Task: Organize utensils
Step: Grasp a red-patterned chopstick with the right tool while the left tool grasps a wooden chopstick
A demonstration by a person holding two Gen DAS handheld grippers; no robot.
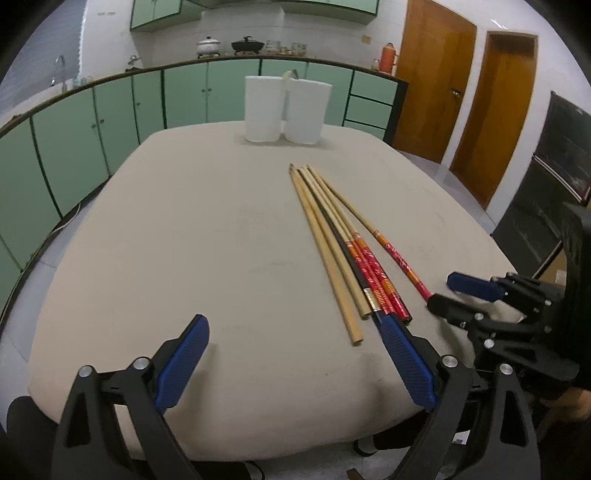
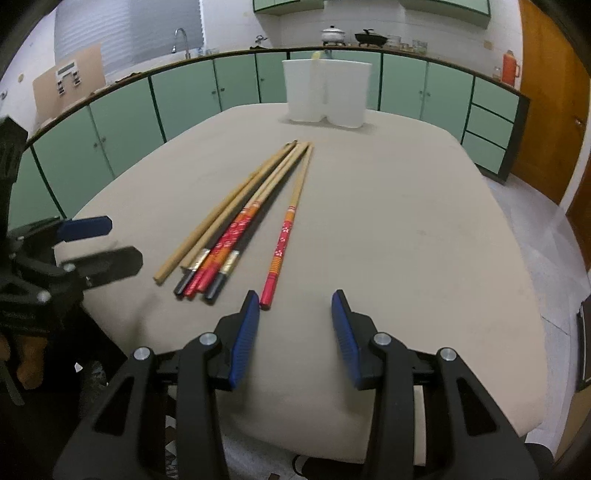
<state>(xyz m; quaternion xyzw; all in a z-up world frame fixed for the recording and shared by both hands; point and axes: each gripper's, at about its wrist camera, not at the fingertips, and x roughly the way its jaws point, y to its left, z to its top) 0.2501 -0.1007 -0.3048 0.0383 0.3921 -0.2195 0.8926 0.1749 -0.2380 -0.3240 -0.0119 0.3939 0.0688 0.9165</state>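
Observation:
Several chopsticks [image 1: 332, 240] lie bundled on the beige table [image 1: 166, 240], some plain wood and some with red and orange handles. A single red-handled chopstick [image 2: 282, 236] lies a little apart to their right. My left gripper [image 1: 291, 326] is open wide just above the near table edge, its right finger beside the bundle's near ends. My right gripper [image 2: 295, 295] is open and empty, its left fingertip beside the end of the single chopstick. A white two-compartment holder [image 2: 325, 92] stands at the table's far edge. Each gripper shows in the other's view: right gripper [image 1: 441, 291], left gripper [image 2: 118, 243].
Green cabinets [image 1: 110, 110] under a counter curve behind the table, with pots [image 2: 334, 35] and an orange flask [image 2: 509, 68] on top. Wooden doors [image 1: 491, 110] are at the right. A dark cabinet [image 1: 554, 184] stands right of the table.

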